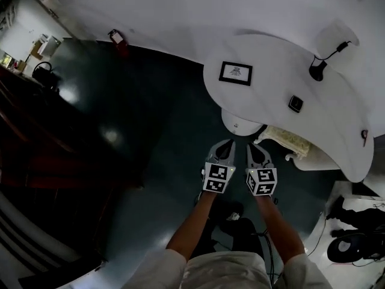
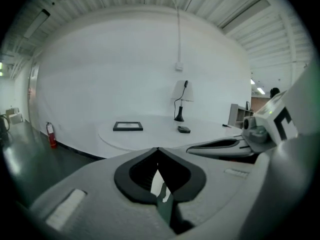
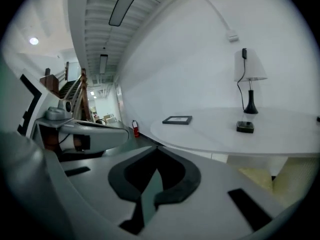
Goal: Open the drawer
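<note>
White curved table (image 1: 283, 59) stands ahead of both claws, with dark floor (image 1: 150, 137) below them. A white round pedestal (image 1: 240, 124) sits under the table edge, just ahead of the claw tips. The drawer can't be made out. Left claw (image 1: 228, 143) and right claw (image 1: 250, 147) are side by side, both closed and empty. Farther ahead on the table are a picture frame (image 1: 236, 73), a lamp (image 1: 317, 71) and a small black box (image 1: 295, 103).

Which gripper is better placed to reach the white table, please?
Right, marginally: the right gripper looks nearer the table edge than the left gripper; both are shut, empty and side by side.
</note>
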A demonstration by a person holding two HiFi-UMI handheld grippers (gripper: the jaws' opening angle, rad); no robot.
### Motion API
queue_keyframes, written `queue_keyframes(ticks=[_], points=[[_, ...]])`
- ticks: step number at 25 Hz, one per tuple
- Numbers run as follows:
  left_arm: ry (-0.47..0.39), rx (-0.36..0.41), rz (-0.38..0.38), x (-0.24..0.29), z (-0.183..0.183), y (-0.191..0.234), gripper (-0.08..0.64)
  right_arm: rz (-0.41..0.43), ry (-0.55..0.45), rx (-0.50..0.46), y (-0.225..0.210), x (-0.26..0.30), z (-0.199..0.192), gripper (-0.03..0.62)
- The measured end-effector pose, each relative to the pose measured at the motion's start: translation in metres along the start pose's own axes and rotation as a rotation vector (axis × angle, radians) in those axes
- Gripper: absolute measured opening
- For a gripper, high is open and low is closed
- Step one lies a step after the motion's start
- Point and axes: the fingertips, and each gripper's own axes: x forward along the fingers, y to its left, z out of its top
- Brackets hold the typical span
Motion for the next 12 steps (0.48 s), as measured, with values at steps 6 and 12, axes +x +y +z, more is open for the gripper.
queue_keyframes(ticks=[6, 12], points=[[-0.077, 0.016, -0.030, 0.057, -0.048, 0.024, 0.011, -0.099, -0.070, 0.002, -0.037, 0.054, -0.046, 0.015], [-0.096, 0.143, -0.133, 0.104, -0.134, 0.030, 0.009, -0.085, -0.070, -0.015, -0.031, 0.109, -0.121, 0.015]])
